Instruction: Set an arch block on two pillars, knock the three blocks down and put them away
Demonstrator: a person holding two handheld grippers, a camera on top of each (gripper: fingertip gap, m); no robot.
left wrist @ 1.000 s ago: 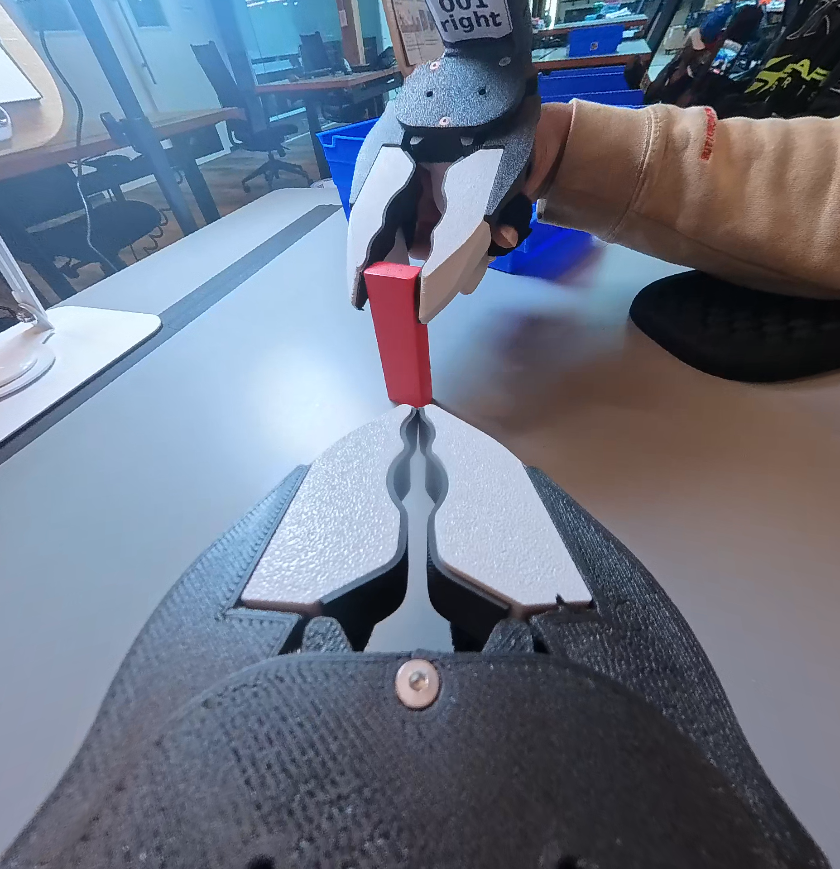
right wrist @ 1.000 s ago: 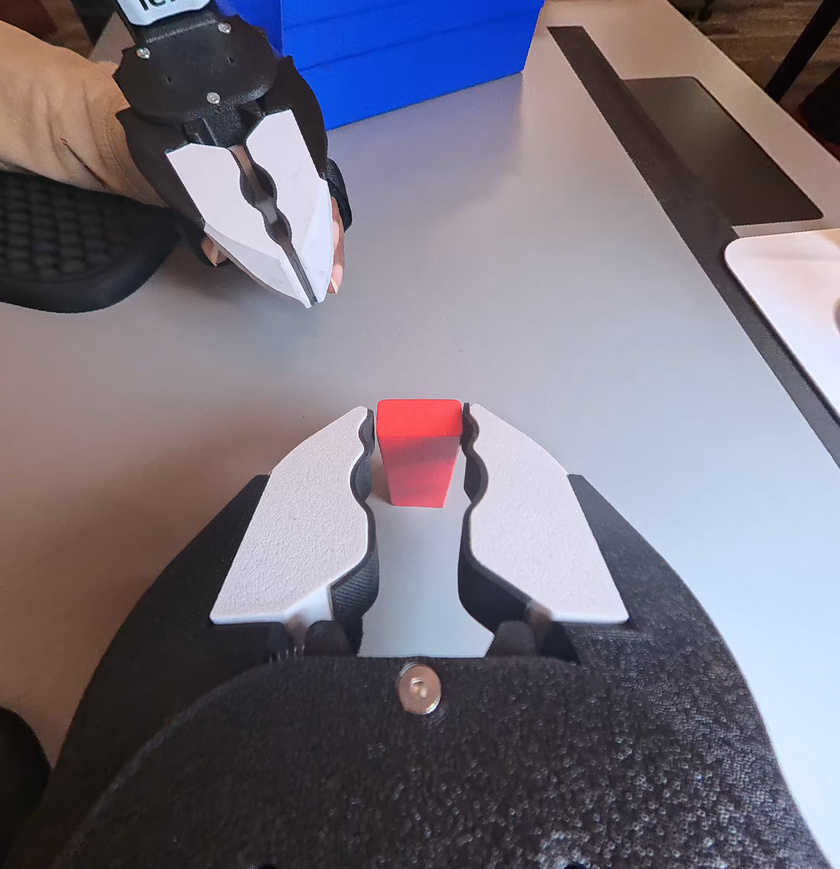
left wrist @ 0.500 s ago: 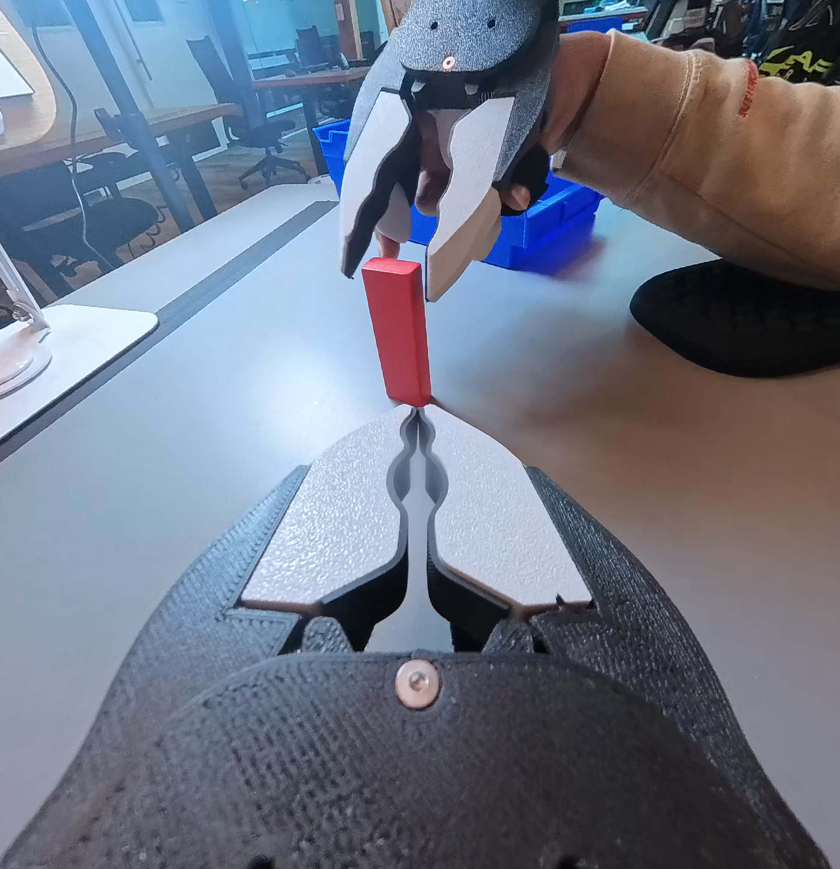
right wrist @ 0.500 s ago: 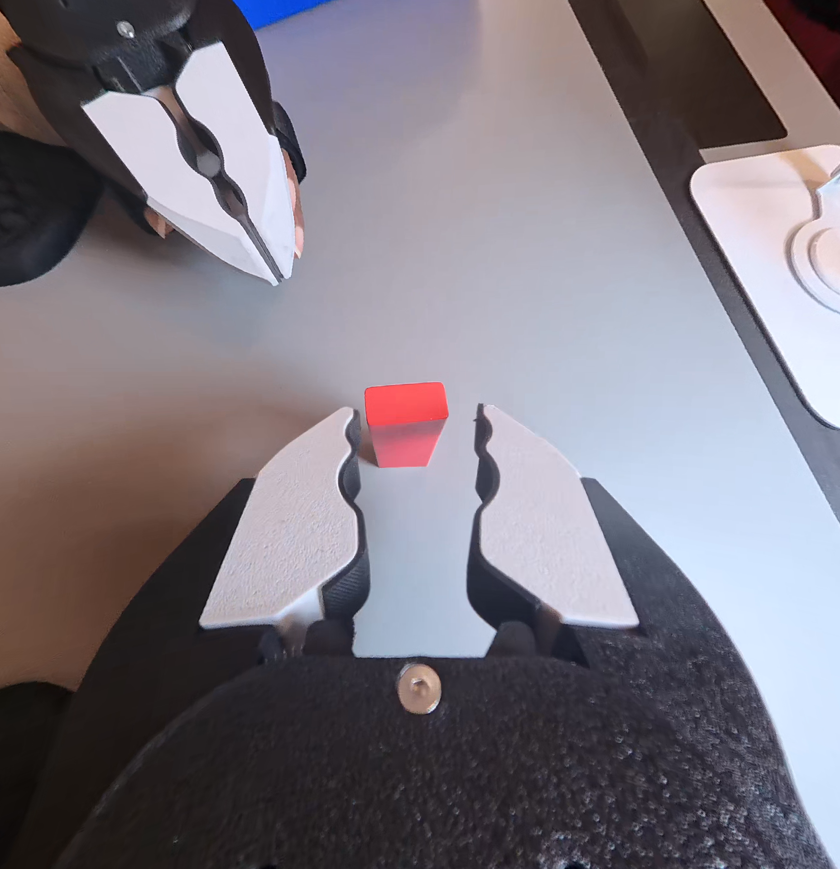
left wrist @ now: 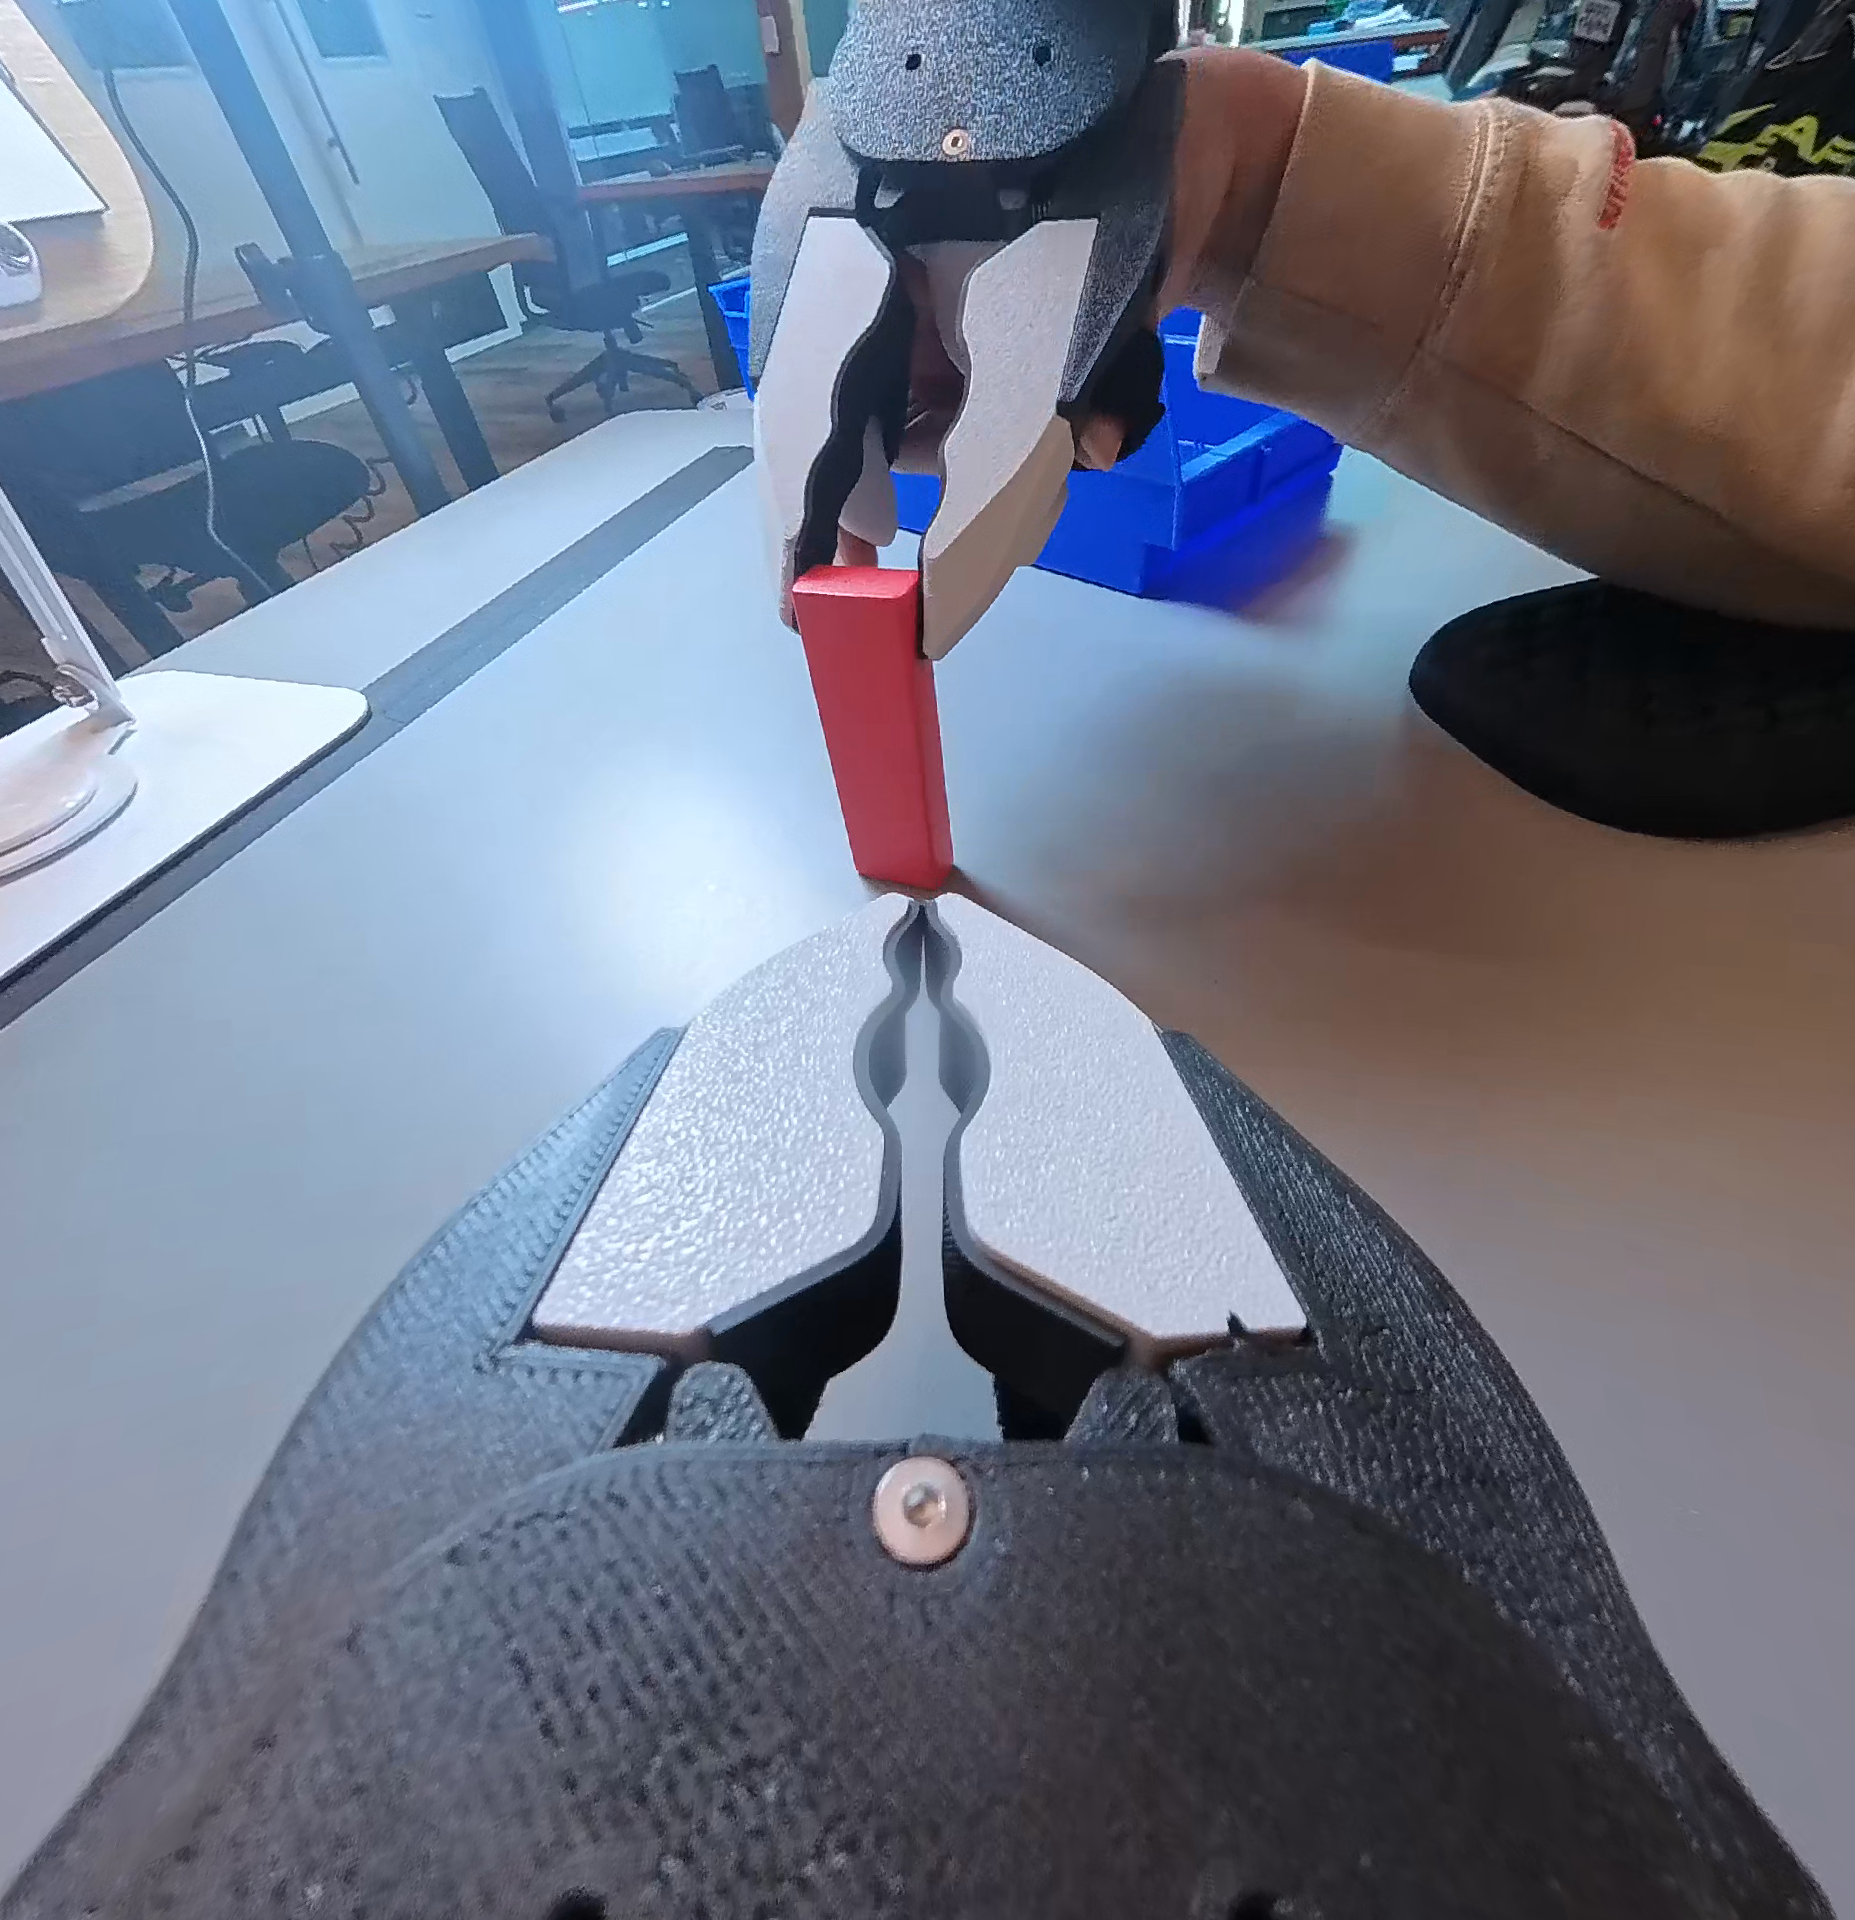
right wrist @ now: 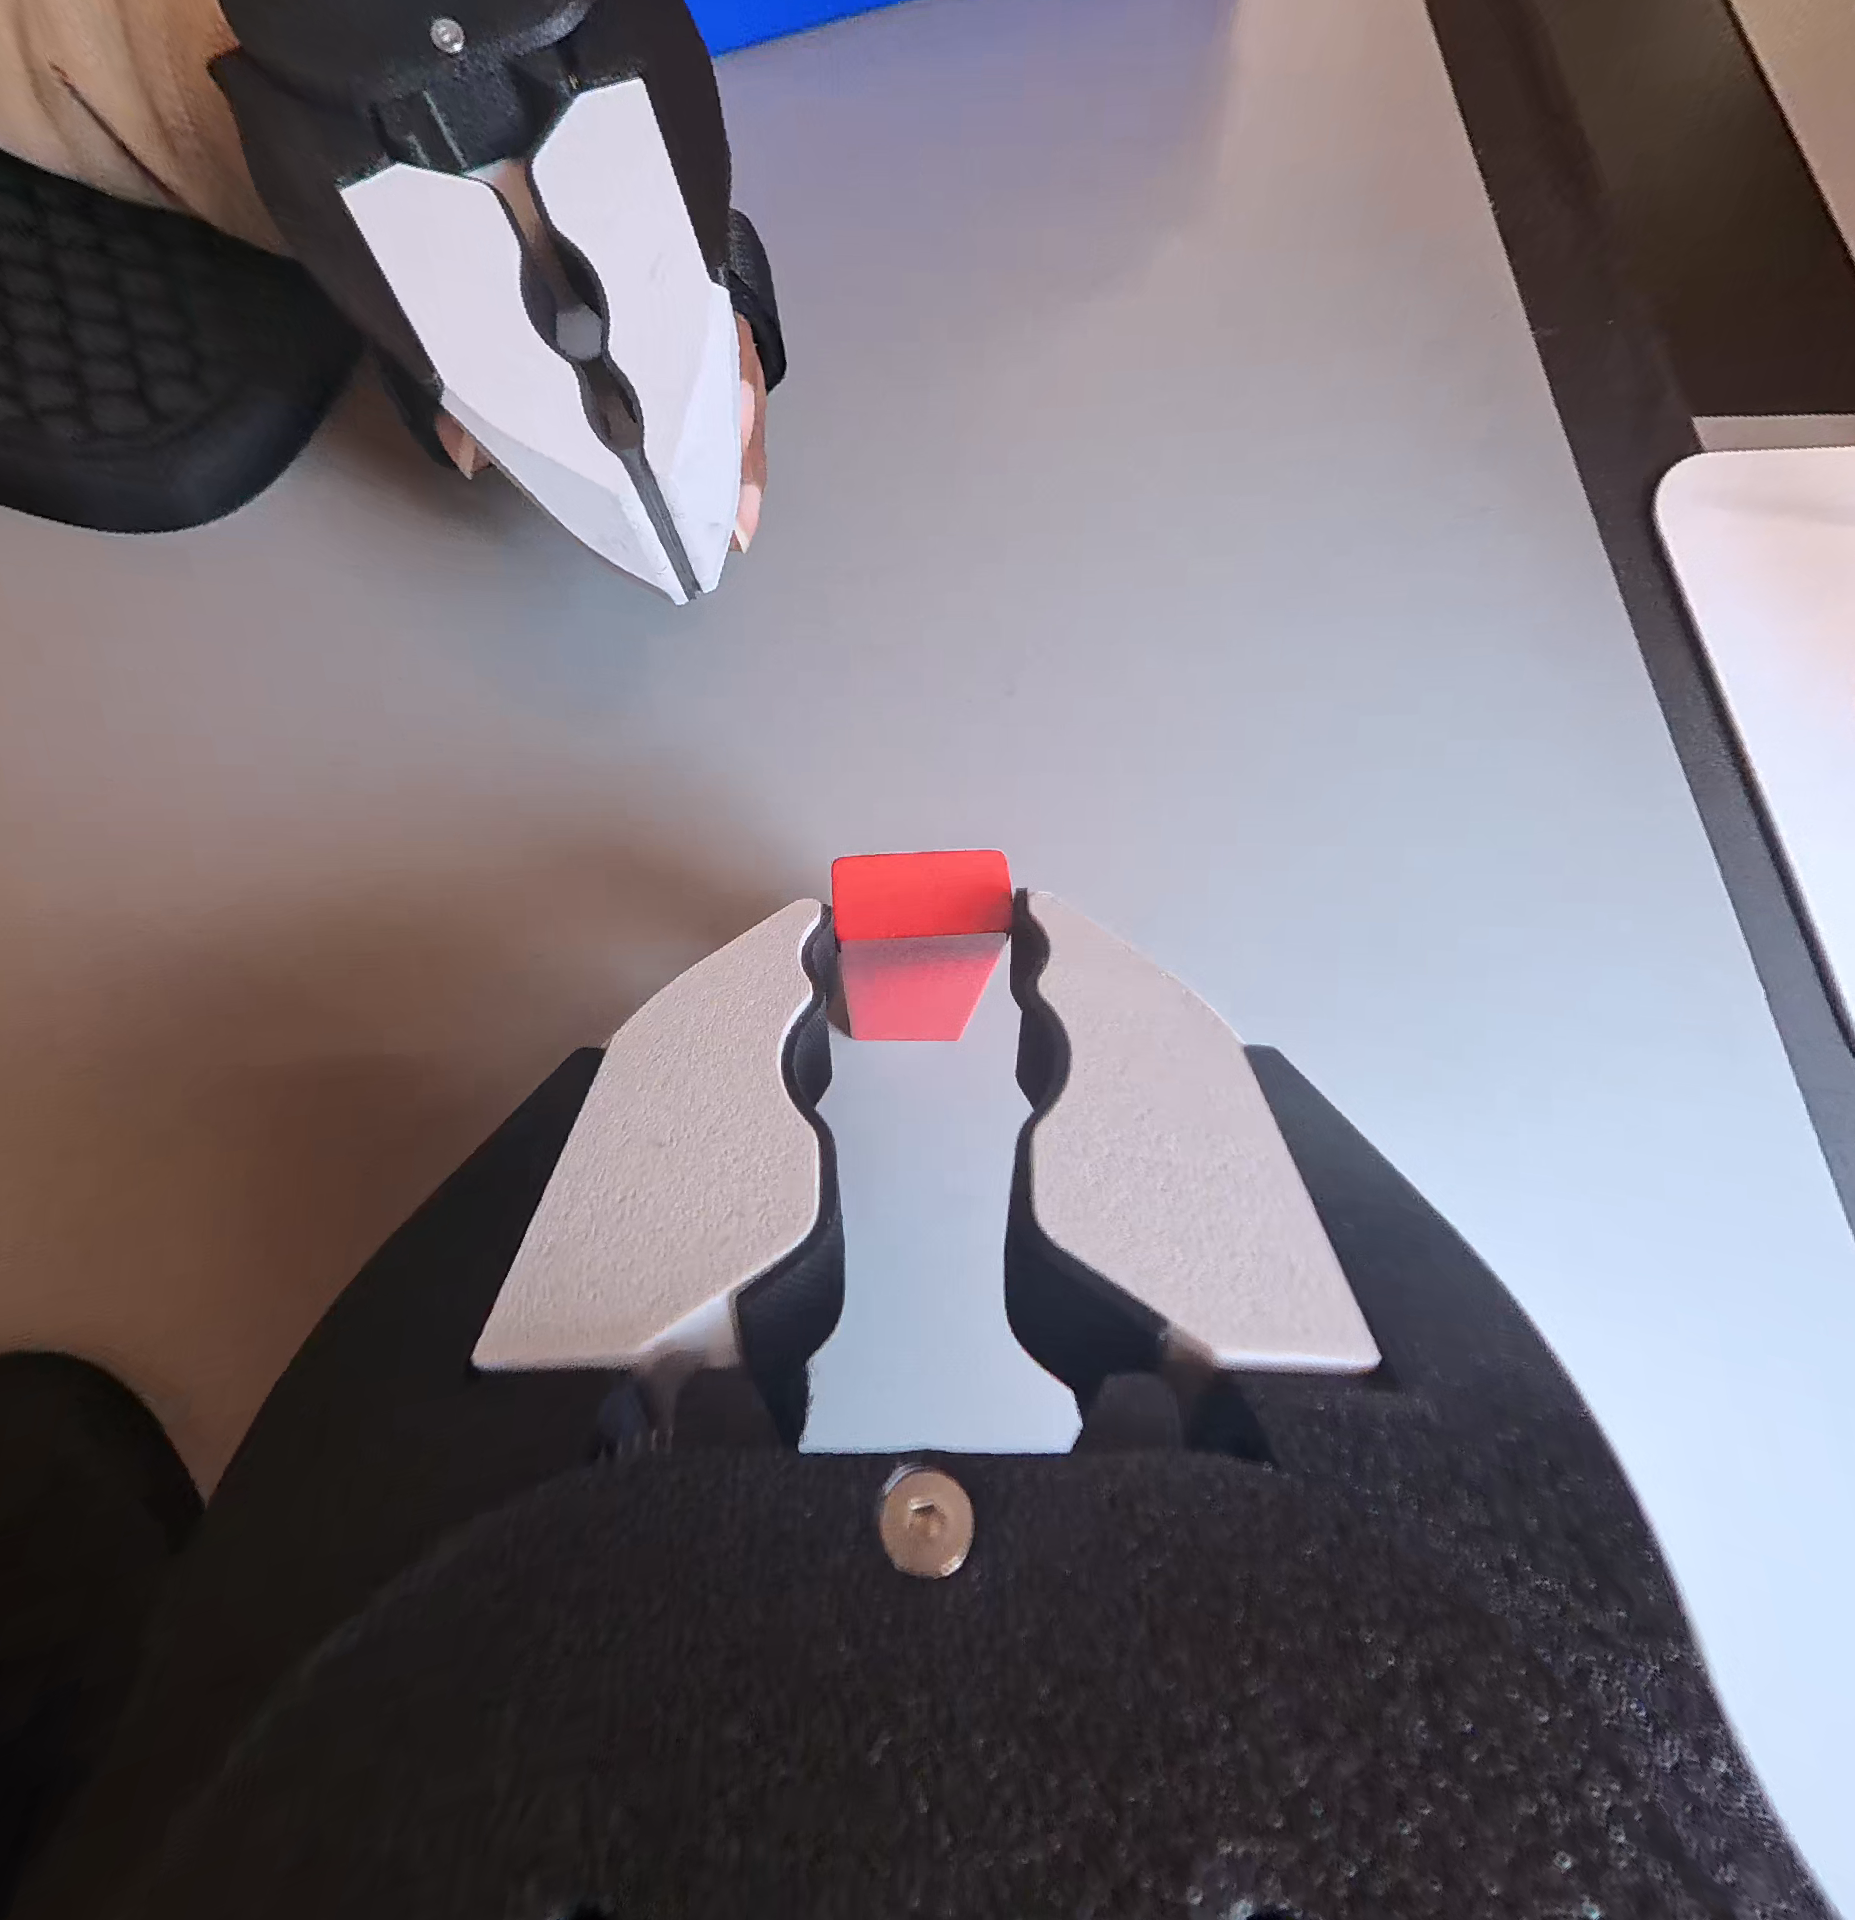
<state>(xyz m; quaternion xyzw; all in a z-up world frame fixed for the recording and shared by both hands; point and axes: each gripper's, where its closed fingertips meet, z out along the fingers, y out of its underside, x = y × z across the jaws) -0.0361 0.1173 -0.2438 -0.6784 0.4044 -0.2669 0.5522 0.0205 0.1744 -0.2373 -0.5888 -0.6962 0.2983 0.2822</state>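
One red pillar block point(left wrist: 881, 727) stands upright on the grey table point(left wrist: 383, 1039); from above its top shows in the right wrist view point(right wrist: 918, 894). My right gripper point(right wrist: 918, 906) comes down over it and its fingers press on both sides of the block's top; it also shows in the left wrist view point(left wrist: 866, 623). My left gripper point(left wrist: 918, 909) is shut and empty, tips low at the table just in front of the block's foot; it also shows in the right wrist view point(right wrist: 684, 592). No arch block or other pillar is in view.
A blue bin point(left wrist: 1214, 520) stands behind the block. A black padded rest point(left wrist: 1650, 717) lies under the right forearm, another point(right wrist: 123, 364) by the left hand. A white lamp base point(left wrist: 175, 748) and a dark strip point(left wrist: 549, 582) lie to the left. Across from one pair of fingers to the other is roughly 9 cm. The black padded rest point(left wrist: 1650, 717) sits 20 cm or so from the ends of my right fingers.
Half a second ago my right gripper was open and lifted just off the block. It has come back down and closed on the block's top. The left gripper has not moved.
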